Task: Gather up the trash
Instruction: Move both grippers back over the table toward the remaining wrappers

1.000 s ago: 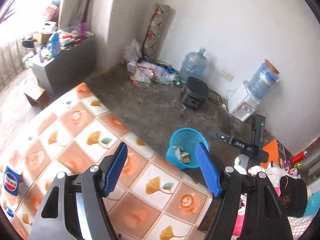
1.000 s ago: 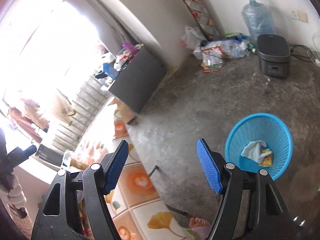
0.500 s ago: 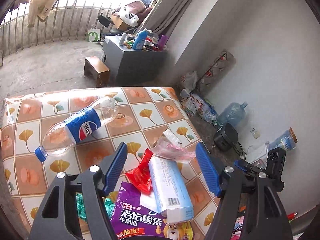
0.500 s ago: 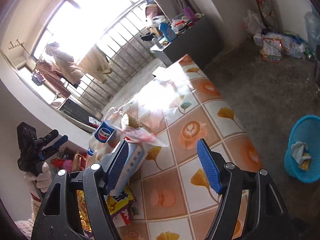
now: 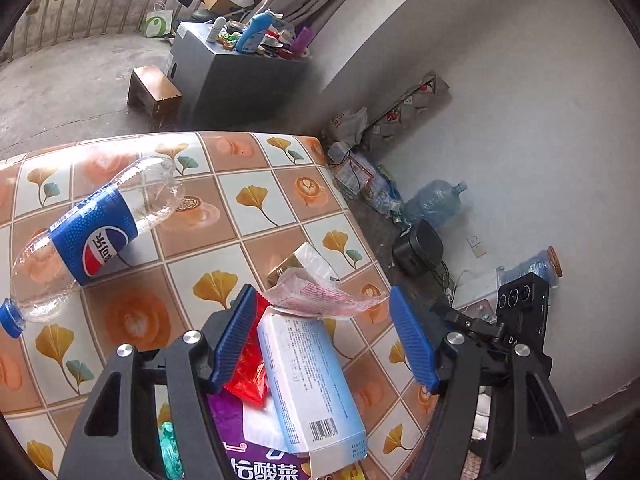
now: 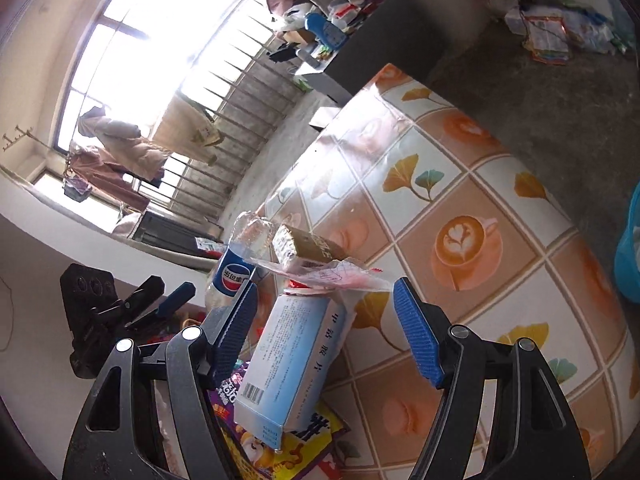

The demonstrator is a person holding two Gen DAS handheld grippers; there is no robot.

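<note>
Both grippers over the litter at the table's near edge

The left gripper (image 5: 324,340) is narrowing, the right gripper (image 6: 324,332) spread wide; neither grasps anything. Between them lies a pale blue carton (image 5: 308,384), probably light, stiff but crushable, best pinched across its long sides. A crinkly pink wrapper (image 5: 320,296) drapes its far end; an empty cola bottle (image 5: 96,236) lies left.

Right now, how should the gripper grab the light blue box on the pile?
Probably across the light blue box's two long sides, near the middle, coming down from above. It lies flat and narrow atop the purple bag, already between the left gripper's closing jaws. The pink wrapper covers its far end.
</note>
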